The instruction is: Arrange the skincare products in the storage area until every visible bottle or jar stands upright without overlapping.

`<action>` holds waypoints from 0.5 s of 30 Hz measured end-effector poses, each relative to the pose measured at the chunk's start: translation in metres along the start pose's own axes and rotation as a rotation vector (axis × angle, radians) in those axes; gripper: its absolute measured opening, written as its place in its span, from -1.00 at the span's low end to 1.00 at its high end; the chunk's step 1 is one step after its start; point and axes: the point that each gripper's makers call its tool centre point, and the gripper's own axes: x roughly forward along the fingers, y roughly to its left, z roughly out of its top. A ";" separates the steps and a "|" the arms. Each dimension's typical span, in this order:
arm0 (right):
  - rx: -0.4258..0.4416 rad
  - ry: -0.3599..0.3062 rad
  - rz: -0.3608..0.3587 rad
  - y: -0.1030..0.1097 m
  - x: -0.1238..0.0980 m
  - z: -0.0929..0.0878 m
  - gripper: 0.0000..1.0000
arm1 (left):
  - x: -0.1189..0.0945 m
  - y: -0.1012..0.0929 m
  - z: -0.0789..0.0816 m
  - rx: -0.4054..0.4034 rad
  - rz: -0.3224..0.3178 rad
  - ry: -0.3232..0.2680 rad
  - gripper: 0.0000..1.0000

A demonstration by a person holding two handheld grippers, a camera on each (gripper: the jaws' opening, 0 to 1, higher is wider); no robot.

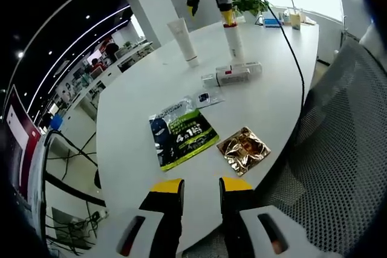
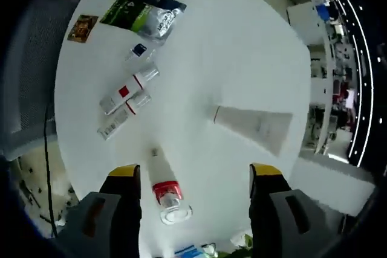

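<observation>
Left gripper view reads "4:1" on green sachet (image 1: 181, 134) at twelve o'clock; left gripper (image 1: 201, 187) and right gripper (image 2: 196, 172) jaws apart.

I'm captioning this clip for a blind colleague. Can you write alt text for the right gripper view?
Seen from above, a white table holds a standing red-banded bottle between the right gripper's open jaws and a standing white tube beyond. Three small tubes lie flat together at left, past them a sachet, a green packet and a gold packet.
</observation>
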 end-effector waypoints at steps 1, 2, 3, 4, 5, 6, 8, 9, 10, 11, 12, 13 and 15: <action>0.029 -0.023 -0.027 -0.002 -0.004 0.001 0.38 | 0.000 0.000 0.000 0.000 -0.001 0.002 -0.52; 0.067 -0.069 -0.042 -0.001 -0.009 0.004 0.38 | 0.000 0.000 -0.001 0.001 -0.001 0.003 -0.52; 0.082 -0.091 -0.046 -0.001 -0.011 0.006 0.39 | 0.000 0.000 -0.001 0.001 -0.002 0.004 -0.52; 0.156 -0.152 -0.065 -0.003 -0.015 0.009 0.41 | 0.000 -0.001 -0.001 0.000 -0.004 0.007 -0.52; 0.227 -0.231 -0.081 -0.005 -0.021 0.014 0.45 | 0.000 0.000 -0.001 -0.001 -0.003 0.008 -0.52; 0.286 -0.283 -0.100 -0.008 -0.026 0.018 0.49 | 0.000 0.000 -0.002 -0.001 -0.003 0.010 -0.52; 0.412 -0.358 -0.115 -0.013 -0.032 0.016 0.55 | 0.000 -0.001 -0.002 -0.002 -0.005 0.013 -0.52; 0.493 -0.426 -0.142 -0.018 -0.038 0.016 0.57 | 0.000 -0.001 -0.003 -0.001 -0.005 0.017 -0.52; 0.554 -0.464 -0.167 -0.022 -0.040 0.013 0.59 | 0.000 -0.001 -0.003 0.000 -0.006 0.018 -0.52; 0.592 -0.485 -0.176 -0.022 -0.042 0.009 0.60 | 0.000 -0.001 -0.003 0.000 -0.007 0.017 -0.52; 0.634 -0.512 -0.194 -0.022 -0.044 0.004 0.61 | 0.001 -0.002 -0.003 0.001 -0.008 0.019 -0.52; 0.663 -0.519 -0.214 -0.022 -0.044 -0.001 0.62 | 0.001 -0.002 -0.004 0.002 -0.011 0.022 -0.52; 0.769 -0.544 -0.246 -0.022 -0.045 -0.014 0.65 | 0.003 -0.006 -0.006 0.011 -0.025 0.037 -0.52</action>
